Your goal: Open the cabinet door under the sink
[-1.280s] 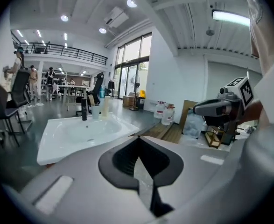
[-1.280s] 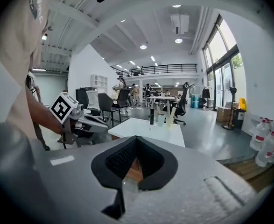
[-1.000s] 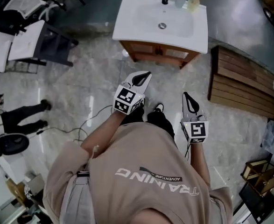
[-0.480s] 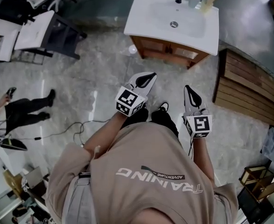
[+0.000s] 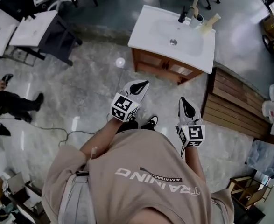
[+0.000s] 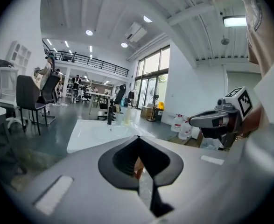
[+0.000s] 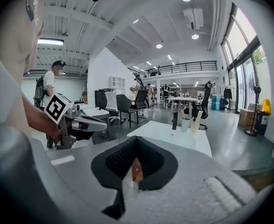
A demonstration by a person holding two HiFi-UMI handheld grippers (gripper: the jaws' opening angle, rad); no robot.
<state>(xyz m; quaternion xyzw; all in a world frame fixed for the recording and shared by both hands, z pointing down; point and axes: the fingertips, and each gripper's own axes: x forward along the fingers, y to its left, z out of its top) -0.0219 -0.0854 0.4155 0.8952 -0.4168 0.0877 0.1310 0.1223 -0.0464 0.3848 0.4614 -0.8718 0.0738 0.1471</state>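
At the left edge of the head view, someone's legs (image 5: 15,107) lie on the floor, with a desk (image 5: 31,31) in the upper left. Neither belongs to the task.

Left of centre is our left claw (image 5: 145,82). Its jaws are pressed together with nothing in them, and its own view (image 6: 137,137) shows only a sliver of orange wood past the tips.

Upper centre, the white sink (image 5: 173,34) sits on its wooden cabinet (image 5: 167,68), both doors still shut.

What changed: compared with a second ago, the sink unit sits lower and further right in the frame and is turned at more of an angle. The person on the floor has slid toward the left edge. We read that as us stepping up to the cabinet with both claws carried forward. Neither claw touches a door yet; bare floor (image 5: 94,83) shows between the tips and the cabinet.

Right of centre, our right claw (image 5: 183,100) is also closed and empty, confirmed in its own view (image 7: 136,137).

At far right is a slatted wooden platform (image 5: 235,99).

Our judgement: we're still on the approach. A claw has to open before it can take a door edge or knob.
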